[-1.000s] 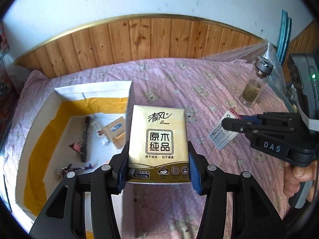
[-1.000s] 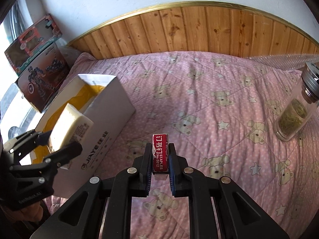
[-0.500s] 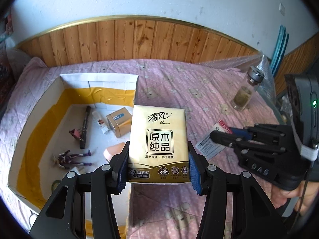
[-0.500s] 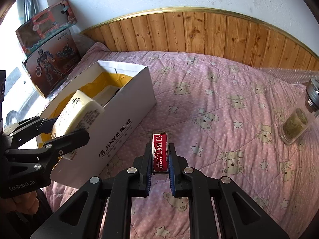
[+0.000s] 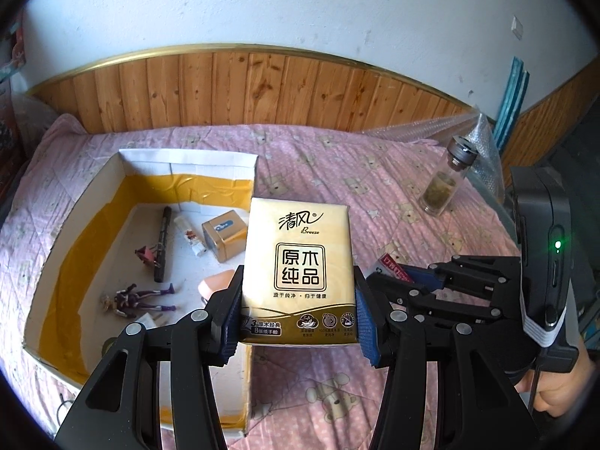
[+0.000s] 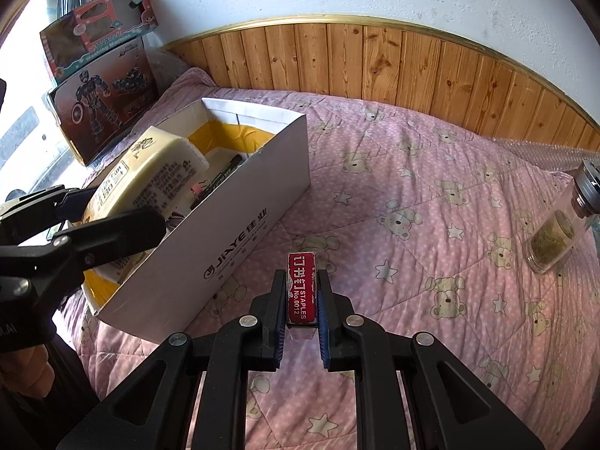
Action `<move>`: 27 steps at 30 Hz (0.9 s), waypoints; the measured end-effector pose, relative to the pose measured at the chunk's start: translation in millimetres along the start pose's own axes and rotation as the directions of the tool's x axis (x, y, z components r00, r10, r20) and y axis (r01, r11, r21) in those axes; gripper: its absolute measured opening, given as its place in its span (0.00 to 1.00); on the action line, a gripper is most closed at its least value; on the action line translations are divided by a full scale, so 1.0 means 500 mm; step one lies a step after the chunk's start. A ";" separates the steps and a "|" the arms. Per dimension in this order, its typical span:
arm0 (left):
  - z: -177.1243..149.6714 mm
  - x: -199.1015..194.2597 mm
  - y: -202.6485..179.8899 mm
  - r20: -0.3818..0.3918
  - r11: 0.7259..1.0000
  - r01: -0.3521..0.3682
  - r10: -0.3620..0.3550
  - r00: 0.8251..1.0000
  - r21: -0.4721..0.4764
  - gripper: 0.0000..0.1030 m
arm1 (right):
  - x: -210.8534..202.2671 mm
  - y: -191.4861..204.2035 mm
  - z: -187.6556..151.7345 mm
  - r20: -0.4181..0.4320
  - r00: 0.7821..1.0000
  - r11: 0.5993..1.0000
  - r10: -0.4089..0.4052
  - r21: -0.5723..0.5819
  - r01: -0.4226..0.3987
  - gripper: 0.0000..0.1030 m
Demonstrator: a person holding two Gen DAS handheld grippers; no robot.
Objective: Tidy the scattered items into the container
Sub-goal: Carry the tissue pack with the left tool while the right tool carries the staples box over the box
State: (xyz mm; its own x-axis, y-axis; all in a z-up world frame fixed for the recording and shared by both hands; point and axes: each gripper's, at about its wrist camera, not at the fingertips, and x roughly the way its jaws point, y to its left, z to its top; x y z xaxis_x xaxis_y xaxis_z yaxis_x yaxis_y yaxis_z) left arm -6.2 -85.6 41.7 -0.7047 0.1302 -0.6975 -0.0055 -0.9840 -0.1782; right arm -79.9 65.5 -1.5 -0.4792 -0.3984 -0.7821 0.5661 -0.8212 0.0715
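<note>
Aloft, both items gripped beside the white cardboard box (image 5: 187,159).

Tissue pack (image 5: 298,273) clamped upright in left gripper (image 5: 298,322), hovering over box's near right corner; red staples box (image 6: 302,288) pinched in right gripper (image 6: 302,322), above pink bear-print bed cover (image 6: 412,202) just right of box. Inside box: black pen (image 5: 163,243), gold tin (image 5: 223,234), purple figurine (image 5: 138,298), small tube (image 5: 189,234). Glass jar (image 5: 444,183) standing on bed, well apart to the right.
</note>
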 end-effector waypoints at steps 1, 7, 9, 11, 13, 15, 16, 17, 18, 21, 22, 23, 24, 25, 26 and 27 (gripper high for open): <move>-0.001 -0.002 0.002 0.003 1.000 -0.003 0.003 1.000 -0.002 0.51 | 0.000 0.005 -0.001 0.001 1.000 1.000 0.000 -0.002 0.000 0.15; -0.004 -0.022 0.013 0.018 1.000 0.006 -0.006 1.000 -0.009 0.51 | -0.006 0.041 0.000 0.016 1.000 1.000 0.000 -0.007 0.000 0.15; -0.005 -0.026 0.017 0.021 1.000 0.005 -0.005 1.000 -0.010 0.51 | -0.007 0.054 0.001 0.020 1.000 1.000 0.005 -0.010 -0.005 0.15; -0.005 -0.031 0.026 0.025 1.000 0.005 -0.005 1.000 -0.017 0.51 | -0.007 0.067 0.001 0.022 1.000 1.000 0.008 -0.014 -0.007 0.15; -0.006 -0.039 0.037 0.031 1.000 0.006 -0.005 1.000 -0.025 0.51 | -0.007 0.077 0.004 0.026 1.000 1.000 0.011 -0.019 -0.011 0.15; -0.008 -0.045 0.047 0.037 0.999 0.005 -0.004 0.999 -0.033 0.51 | -0.009 0.087 0.006 0.032 0.999 1.000 0.014 -0.019 -0.014 0.15; -0.008 -0.049 0.052 0.038 0.999 0.005 -0.003 0.999 -0.037 0.51 | -0.010 0.090 0.008 0.035 0.999 1.000 0.017 -0.019 -0.016 0.15; -0.009 -0.051 0.056 0.040 0.999 0.006 -0.004 0.999 -0.040 0.51 | -0.011 0.093 0.009 0.037 0.999 1.000 0.019 -0.019 -0.018 0.15; -0.010 -0.055 0.061 0.041 0.999 0.005 -0.004 0.999 -0.044 0.51 | -0.013 0.097 0.011 0.040 0.999 1.000 0.021 -0.018 -0.020 0.15; -0.012 -0.062 0.074 0.046 0.998 0.005 -0.002 0.999 -0.058 0.51 | -0.019 0.113 0.014 0.052 0.998 0.999 0.029 -0.016 -0.029 0.15; -0.013 -0.065 0.080 0.048 0.998 0.007 -0.003 0.999 -0.065 0.51 | -0.022 0.118 0.014 0.057 0.998 0.999 0.033 -0.016 -0.032 0.15; -0.013 -0.067 0.085 0.050 0.998 0.006 -0.003 0.999 -0.069 0.51 | -0.026 0.124 0.015 0.063 0.997 0.999 0.039 -0.016 -0.038 0.15; -0.013 -0.069 0.090 0.052 0.997 0.006 -0.003 0.999 -0.072 0.51 | -0.028 0.129 0.017 0.066 0.997 0.999 0.043 -0.015 -0.042 0.15; -0.014 -0.072 0.096 0.054 0.997 0.009 -0.004 0.999 -0.077 0.51 | -0.031 0.134 0.018 0.070 0.996 0.999 0.048 -0.015 -0.047 0.15; -0.014 -0.074 0.098 0.056 0.997 0.009 -0.005 0.998 -0.079 0.51 | -0.035 0.140 0.019 0.076 0.996 0.999 0.052 -0.015 -0.051 0.15; -0.014 -0.076 0.101 0.058 0.997 0.008 -0.004 0.998 -0.081 0.51 | -0.038 0.146 0.020 0.080 0.995 0.998 0.057 -0.015 -0.056 0.15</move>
State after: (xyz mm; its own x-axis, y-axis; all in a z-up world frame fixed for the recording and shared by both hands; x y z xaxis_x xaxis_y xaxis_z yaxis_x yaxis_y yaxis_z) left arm 25.1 -139.2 54.5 -0.7446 0.1264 -0.6555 0.0465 -0.9697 -0.2399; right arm -36.2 9.3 24.8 -0.4985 -0.4762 -0.7244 0.6018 -0.7916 0.1063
